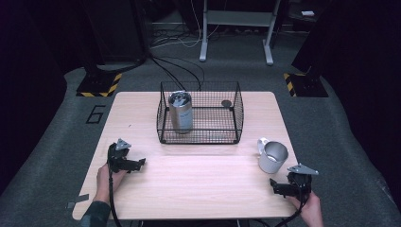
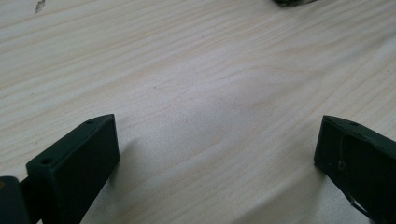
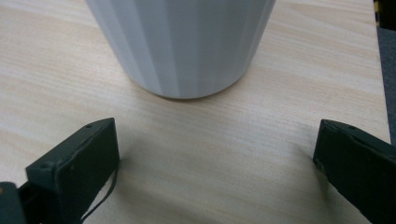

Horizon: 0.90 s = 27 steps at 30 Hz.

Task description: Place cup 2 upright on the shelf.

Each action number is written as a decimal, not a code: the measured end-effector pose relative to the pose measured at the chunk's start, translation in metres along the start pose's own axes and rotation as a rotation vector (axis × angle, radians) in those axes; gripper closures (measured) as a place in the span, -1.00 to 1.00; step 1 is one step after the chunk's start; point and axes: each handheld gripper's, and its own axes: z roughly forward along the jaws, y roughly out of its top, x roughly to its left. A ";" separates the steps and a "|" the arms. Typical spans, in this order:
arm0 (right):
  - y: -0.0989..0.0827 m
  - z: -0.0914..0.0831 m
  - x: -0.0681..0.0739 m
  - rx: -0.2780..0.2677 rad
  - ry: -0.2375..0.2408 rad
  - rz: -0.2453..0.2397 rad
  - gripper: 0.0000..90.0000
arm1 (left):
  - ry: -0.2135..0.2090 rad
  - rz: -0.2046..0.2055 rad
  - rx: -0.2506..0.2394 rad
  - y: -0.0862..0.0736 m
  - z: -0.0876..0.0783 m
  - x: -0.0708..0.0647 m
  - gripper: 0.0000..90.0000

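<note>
Two tools rest on a pale wooden counter [image 1: 189,184], one at the lower left of the high view and one at the lower right. Behind them, at the centre of the frame, stands a black wire basket [image 1: 236,111] with a tall steel tumbler [image 1: 181,112] upright in its left half and a small dark round thing [image 1: 226,103], too small to identify, at its back right. A white mug [image 1: 272,157] stands upright right of centre, handle toward the basket, just ahead of the right tool [image 1: 283,188]. In the right gripper view the mug [image 3: 182,42] fills the top middle, straight ahead between the wide-spread jaws, which hold nothing. I judge the right hand far nearer; a short push forward would bring the jaws around the mug's vertical axis. The left tool [image 1: 135,164] is also fully open and empty, well apart from the mug. A "6" [image 1: 96,114] is marked on the floor left of the counter; no labels are legible.
</note>
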 end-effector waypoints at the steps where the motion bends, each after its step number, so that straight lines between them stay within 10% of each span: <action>1: -0.001 -0.001 -0.001 0.007 0.007 -0.008 -1.00 | -0.008 0.010 -0.001 0.000 0.001 0.001 -1.00; 13: 0.001 -0.003 0.000 0.018 -0.010 -0.034 -1.00 | -0.039 0.040 -0.003 0.008 0.009 0.016 -1.00; 27: 0.019 -0.026 0.001 -0.081 0.095 0.010 -1.00 | -0.034 0.039 0.002 0.009 0.009 0.017 -1.00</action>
